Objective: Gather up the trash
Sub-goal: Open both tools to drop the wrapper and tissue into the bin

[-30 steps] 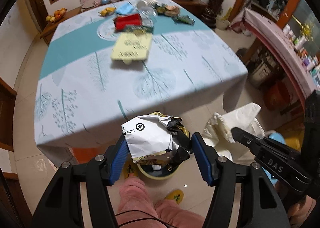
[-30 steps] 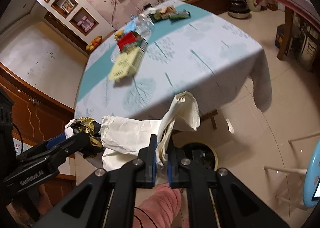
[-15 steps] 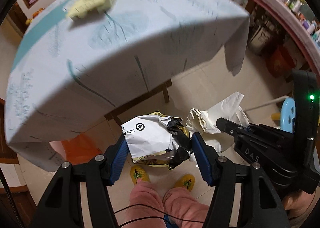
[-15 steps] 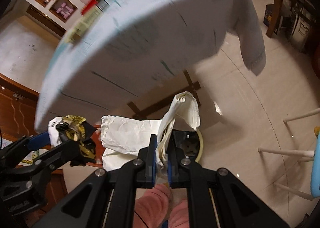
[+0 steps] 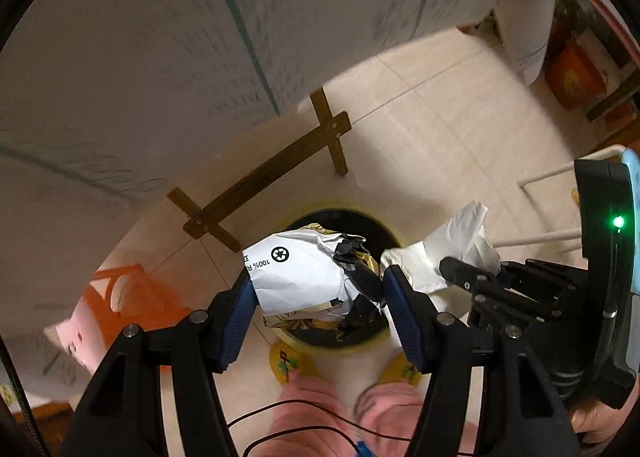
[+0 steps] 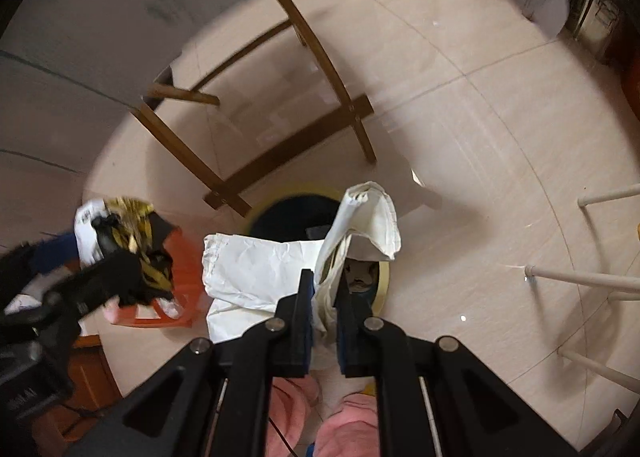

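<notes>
Left gripper (image 5: 318, 289): clamped on crumpled wrapper (image 5: 304, 277), above bin (image 5: 352, 341).
Right gripper (image 6: 325, 289): jaws just easing apart, narrow, white bag (image 6: 256, 269) between.

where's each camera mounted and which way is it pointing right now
Left wrist: on the left gripper, facing steeply down at the crumpled wrapper it clamps above the bin; pink-trousered legs show.
Right wrist: on the right gripper, also facing down, pinching the white paper bag; legs show.
Shared: bin, floor, table frame, each other's gripper.
</notes>
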Tool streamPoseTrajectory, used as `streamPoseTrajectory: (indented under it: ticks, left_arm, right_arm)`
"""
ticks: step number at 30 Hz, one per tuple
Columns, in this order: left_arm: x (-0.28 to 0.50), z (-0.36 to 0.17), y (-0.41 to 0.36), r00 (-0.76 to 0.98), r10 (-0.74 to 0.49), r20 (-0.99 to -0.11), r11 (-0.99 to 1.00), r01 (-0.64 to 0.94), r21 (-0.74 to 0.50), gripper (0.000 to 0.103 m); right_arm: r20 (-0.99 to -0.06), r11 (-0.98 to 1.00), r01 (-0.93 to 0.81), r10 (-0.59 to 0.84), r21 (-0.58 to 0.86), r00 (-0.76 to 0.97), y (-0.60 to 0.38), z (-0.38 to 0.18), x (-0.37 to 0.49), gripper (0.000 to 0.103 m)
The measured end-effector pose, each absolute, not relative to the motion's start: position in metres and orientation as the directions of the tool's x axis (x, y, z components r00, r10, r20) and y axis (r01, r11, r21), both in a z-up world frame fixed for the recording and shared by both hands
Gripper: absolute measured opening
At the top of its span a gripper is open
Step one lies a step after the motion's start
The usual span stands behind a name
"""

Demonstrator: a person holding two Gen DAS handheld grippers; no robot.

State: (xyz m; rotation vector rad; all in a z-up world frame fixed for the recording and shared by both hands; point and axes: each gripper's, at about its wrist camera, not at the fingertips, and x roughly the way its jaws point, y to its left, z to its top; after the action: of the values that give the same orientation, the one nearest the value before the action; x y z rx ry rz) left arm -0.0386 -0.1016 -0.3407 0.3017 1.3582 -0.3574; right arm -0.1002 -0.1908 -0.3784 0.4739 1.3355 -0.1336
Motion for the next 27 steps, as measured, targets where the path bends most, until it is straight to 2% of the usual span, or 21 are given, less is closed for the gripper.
streamPoseTrajectory:
  ticks: [8, 11, 14, 16, 19, 27]
  left_arm:
    - [-0.030, -0.395, -0.094, 0.145, -0.071, -0.987, 0.878, 0.479, 0.007, 0.064]
    - [-0.029, -0.405, -0.088, 0.142, -0.062, -0.988, 0.877, 0.480, 0.014, 0.077]
    - [-0.028, -0.411, -0.084, 0.123, -0.053, -0.991, 0.875, 0.485, 0.014, 0.082]
    - [-0.030, -0.413, -0.081, 0.123, -0.043, -0.991, 0.873, 0.487, 0.023, 0.086]
    - [-0.032, -0.409, -0.077, 0.135, -0.037, -0.990, 0.877, 0.479, 0.033, 0.091]
    - [-0.041, -0.369, -0.070, 0.169, -0.050, -0.984, 0.882, 0.471, 0.036, 0.092]
  right_arm:
    - [-0.961, 0.909, 0.329, 0.205, 0.256, 0.184, -0.173, -0.446, -0.086, 0.012]
    - [-0.958, 0.901, 0.332, 0.238, 0.280, 0.160, -0.167, -0.463, -0.082, 0.024]
    - [-0.953, 0.898, 0.328, 0.249, 0.293, 0.172, -0.163, -0.468, -0.081, 0.031]
    - [-0.948, 0.894, 0.326, 0.260, 0.307, 0.182, -0.162, -0.468, -0.081, 0.040]
    - [-0.949, 0.893, 0.331, 0.254, 0.304, 0.188, -0.160, -0.465, -0.081, 0.041]
    - [-0.950, 0.885, 0.363, 0.223, 0.291, 0.217, -0.163, -0.438, -0.081, 0.041]
